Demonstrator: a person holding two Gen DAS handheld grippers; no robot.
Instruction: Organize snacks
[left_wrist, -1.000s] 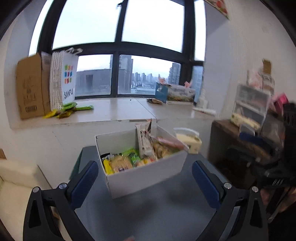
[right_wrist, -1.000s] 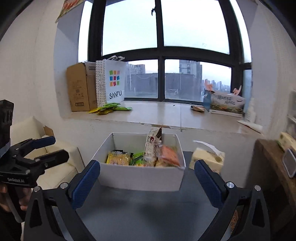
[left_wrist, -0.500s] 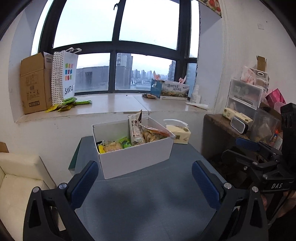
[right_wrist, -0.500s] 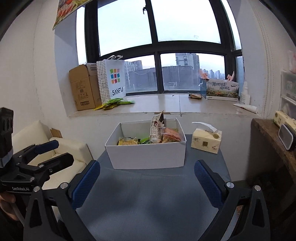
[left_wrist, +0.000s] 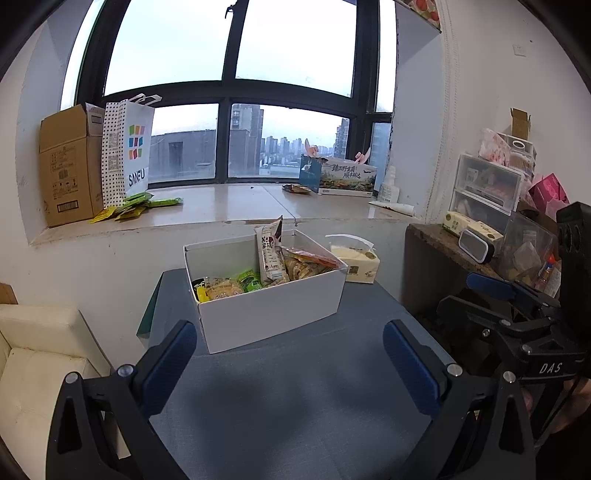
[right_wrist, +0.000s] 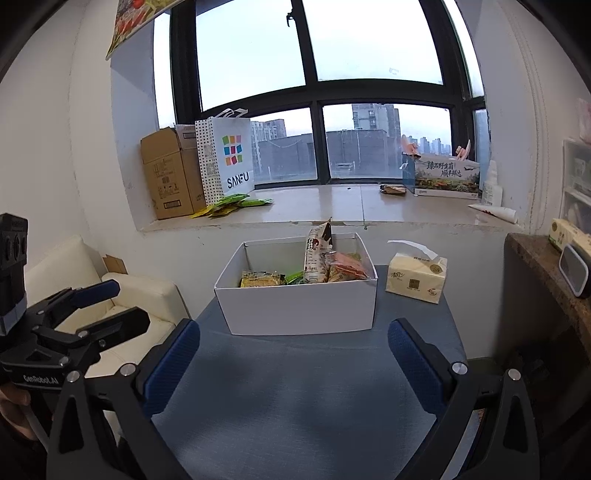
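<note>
The snacks (left_wrist: 271, 267) are seen packed inside the white box (right_wrist: 299, 306) on the desk (left_wrist: 295, 398), while both the left hand-held gripper (left_wrist: 290, 360) and right hand-held gripper (right_wrist: 293, 356) are held wide apart, empty, short of it, so either sorting ahead or a finished job is suggested.

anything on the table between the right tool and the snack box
Nothing visible: only bare blue-grey table lies between the open right tool and the white snack box. The tissue pack sits off to the box's right.
</note>
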